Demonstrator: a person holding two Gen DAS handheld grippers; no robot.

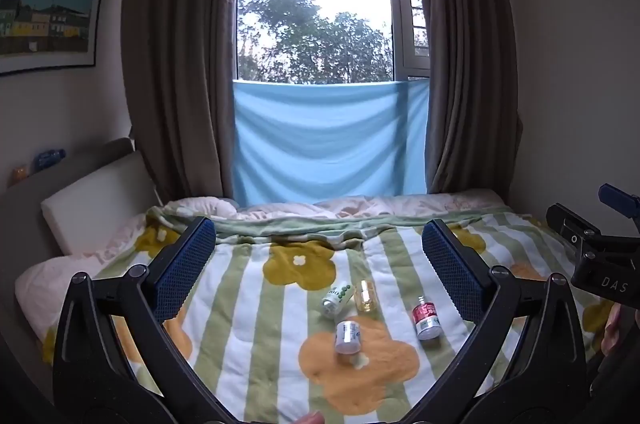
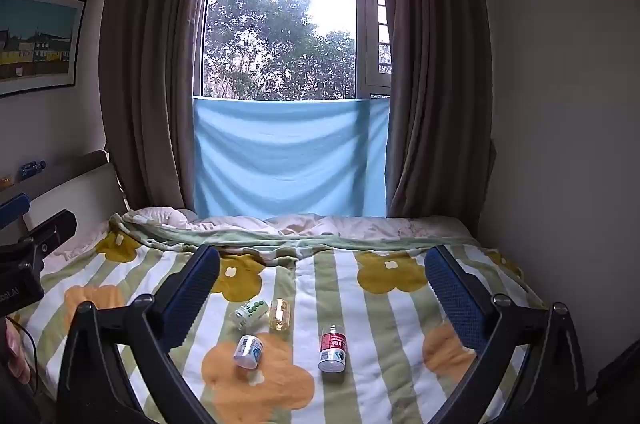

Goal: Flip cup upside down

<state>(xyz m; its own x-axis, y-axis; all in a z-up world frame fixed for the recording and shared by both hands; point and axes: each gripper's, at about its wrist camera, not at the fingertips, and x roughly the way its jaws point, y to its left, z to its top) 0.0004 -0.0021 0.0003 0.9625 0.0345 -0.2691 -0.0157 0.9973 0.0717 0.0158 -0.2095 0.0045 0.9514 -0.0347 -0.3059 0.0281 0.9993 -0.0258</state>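
Observation:
Several small cups lie on their sides on the flowered blanket (image 1: 248,288). A white cup with green dots (image 1: 337,298) lies next to a clear yellowish cup (image 1: 366,296). A white and blue cup (image 1: 348,338) lies nearer, on an orange flower. A red and white cup (image 1: 426,318) lies to the right. All of them also show in the right wrist view: green-dotted (image 2: 250,313), yellowish (image 2: 279,313), white and blue (image 2: 248,351), red and white (image 2: 333,348). My left gripper (image 1: 318,248) is open and empty above them. My right gripper (image 2: 322,272) is open and empty too.
The bed fills the lower view, with a pillow (image 1: 52,280) and headboard (image 1: 96,200) at left, a wall at right, and brown curtains (image 1: 176,72) and a blue cloth (image 1: 328,140) behind. The right gripper's body (image 1: 592,248) shows at the right edge.

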